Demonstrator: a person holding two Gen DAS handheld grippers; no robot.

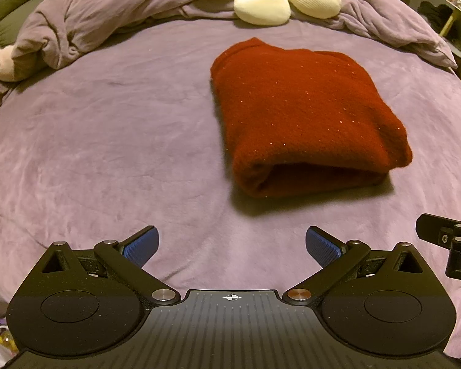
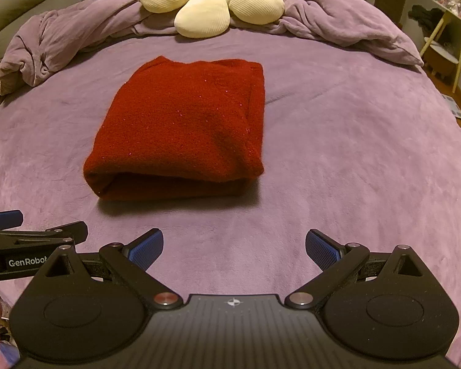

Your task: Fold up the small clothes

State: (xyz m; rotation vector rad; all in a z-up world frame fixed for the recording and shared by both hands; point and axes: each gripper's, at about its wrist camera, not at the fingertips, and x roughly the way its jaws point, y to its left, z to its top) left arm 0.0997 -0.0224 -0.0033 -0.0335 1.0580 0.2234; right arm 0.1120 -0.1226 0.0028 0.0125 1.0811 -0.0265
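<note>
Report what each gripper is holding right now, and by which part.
Nothing is held. The left gripper and right gripper are both open and empty, hovering over the purple bedspread, short of the folded red garment.

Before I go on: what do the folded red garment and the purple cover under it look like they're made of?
The red garment looks like a thick, fuzzy knit, perhaps wool or acrylic: matte nap, soft blurred edges, tiny glittery flecks like metallic thread. The purple cover looks like plush fleece or velour: short pile with pale brushed streaks and a faint sheen. Exact fibres cannot be told from here.
</note>
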